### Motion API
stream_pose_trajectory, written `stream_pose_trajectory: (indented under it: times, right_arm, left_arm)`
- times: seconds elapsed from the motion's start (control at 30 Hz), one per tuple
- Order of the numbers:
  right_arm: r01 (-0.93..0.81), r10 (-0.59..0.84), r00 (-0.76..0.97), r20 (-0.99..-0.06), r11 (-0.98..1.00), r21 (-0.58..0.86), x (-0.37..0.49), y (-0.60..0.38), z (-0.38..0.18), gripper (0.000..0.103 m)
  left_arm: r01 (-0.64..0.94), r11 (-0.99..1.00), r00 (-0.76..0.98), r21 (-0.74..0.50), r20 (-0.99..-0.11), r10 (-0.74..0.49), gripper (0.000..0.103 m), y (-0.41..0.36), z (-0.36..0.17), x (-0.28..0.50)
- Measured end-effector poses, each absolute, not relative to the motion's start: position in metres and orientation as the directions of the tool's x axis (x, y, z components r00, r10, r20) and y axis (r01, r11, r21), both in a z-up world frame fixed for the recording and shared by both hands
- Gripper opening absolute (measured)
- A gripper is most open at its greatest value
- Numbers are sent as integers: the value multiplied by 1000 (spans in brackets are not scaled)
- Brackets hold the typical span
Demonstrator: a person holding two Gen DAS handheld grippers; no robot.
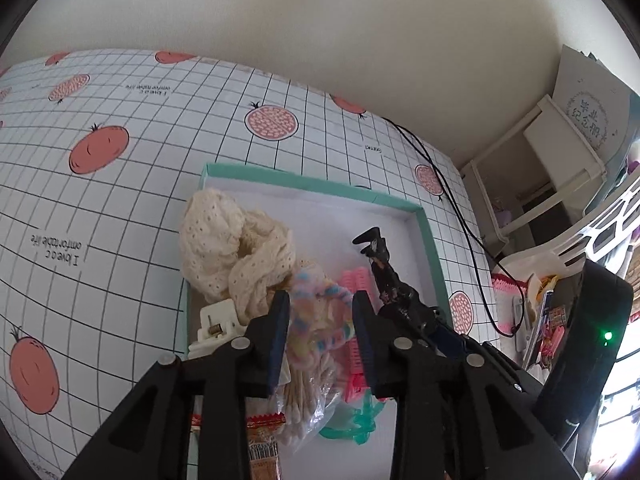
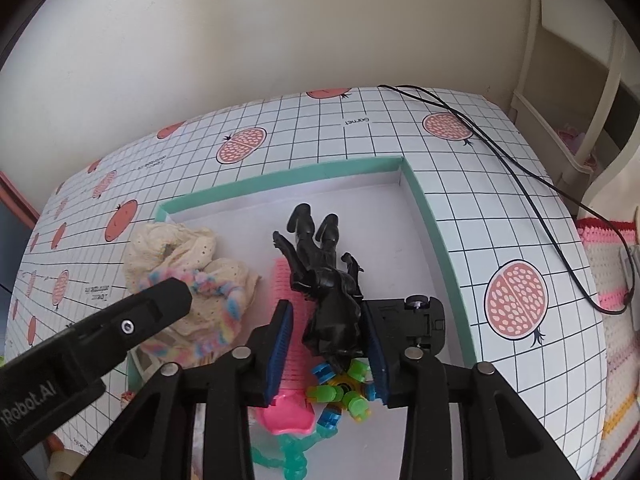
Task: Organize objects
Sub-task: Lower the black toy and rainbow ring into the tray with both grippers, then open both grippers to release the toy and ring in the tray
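Right wrist view: right gripper [image 2: 326,334] jaws pinch black figure [image 2: 320,276] over nearly filled box [image 2: 436,240]; left gripper [image 1: 320,320] jaws seemingly grip pastel scrunchie [image 1: 320,316].

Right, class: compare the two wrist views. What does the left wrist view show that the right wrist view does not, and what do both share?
Only the left wrist view: a white claw clip and a bag of cotton swabs in the box, plus a green indicator light at the right edge.

Only the right wrist view: a black toy car and a green-and-blue block toy.

Both: the teal-rimmed box, cream lace cloth, pastel scrunchie, black figure and pomegranate tablecloth.
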State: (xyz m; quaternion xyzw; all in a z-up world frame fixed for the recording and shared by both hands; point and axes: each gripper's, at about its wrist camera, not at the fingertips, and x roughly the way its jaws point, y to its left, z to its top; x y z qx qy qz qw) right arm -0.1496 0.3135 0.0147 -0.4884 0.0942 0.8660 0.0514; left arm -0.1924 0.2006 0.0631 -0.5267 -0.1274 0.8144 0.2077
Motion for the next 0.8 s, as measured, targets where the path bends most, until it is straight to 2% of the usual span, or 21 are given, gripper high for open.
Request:
stream_pose_trajectory:
  times: [0.37, 0.4, 0.47, 0.63, 0.67, 0.73, 0.8]
  right_arm:
    - [-193, -27, -544, -838, -969, 156, -144, 313, 48, 40]
    - [-196, -29, -546, -838, -967, 161, -143, 314, 51, 40]
    - [-202, -31, -543, -839, -965, 167, -142, 316, 54, 40]
    - [-222, -29, -535, -844, -959, 174, -141, 320, 59, 40]
    - [-225, -28, -534, -845, -959, 174, -140, 321, 59, 41]
    - [-232, -28, -532, -846, -956, 178, -140, 322, 59, 52]
    - [-238, -28, -532, -846, -954, 181, -140, 323, 58, 55]
  left_arm:
    - [-213, -892, -422, -399, -785, 452, 35, 191, 96, -190]
    - [-212, -895, -431, -392, -785, 446, 37, 190, 98, -190]
    - [-204, -905, -453, -372, -784, 425, 47, 186, 103, -190]
    - [-176, -929, -476, -325, -798, 369, 51, 177, 104, -194]
    - [-170, -932, -476, -321, -801, 363, 55, 175, 103, -195]
    - [-152, -940, -479, -305, -810, 340, 58, 172, 101, -196]
    - [-136, -951, -482, -279, -820, 310, 60, 169, 98, -198]
